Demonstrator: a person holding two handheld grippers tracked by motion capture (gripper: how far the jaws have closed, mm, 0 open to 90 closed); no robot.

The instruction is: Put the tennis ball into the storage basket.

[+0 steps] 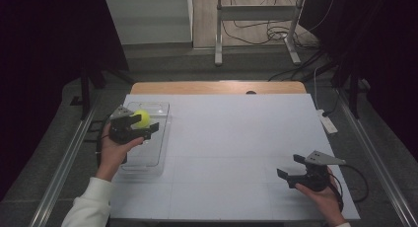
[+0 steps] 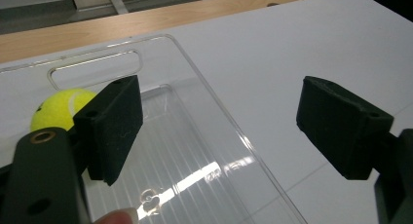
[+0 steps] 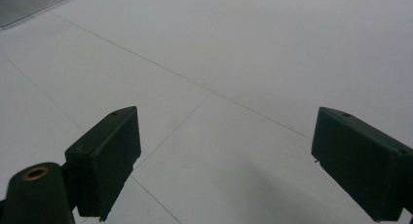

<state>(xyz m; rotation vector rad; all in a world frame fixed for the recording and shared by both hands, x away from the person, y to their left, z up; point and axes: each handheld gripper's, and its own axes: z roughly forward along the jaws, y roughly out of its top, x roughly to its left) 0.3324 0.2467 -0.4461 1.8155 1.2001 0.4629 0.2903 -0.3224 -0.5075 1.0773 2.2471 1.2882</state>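
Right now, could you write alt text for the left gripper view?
The left gripper hangs open over a clear tray with nothing between its jaws. A yellow ball lies in the tray behind the left jaw, on a white table.

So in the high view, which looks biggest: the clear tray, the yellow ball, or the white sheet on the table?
Largest to smallest, as they look in the high view:
1. White sheet
2. Clear tray
3. Yellow ball, sitting in the tray's far end
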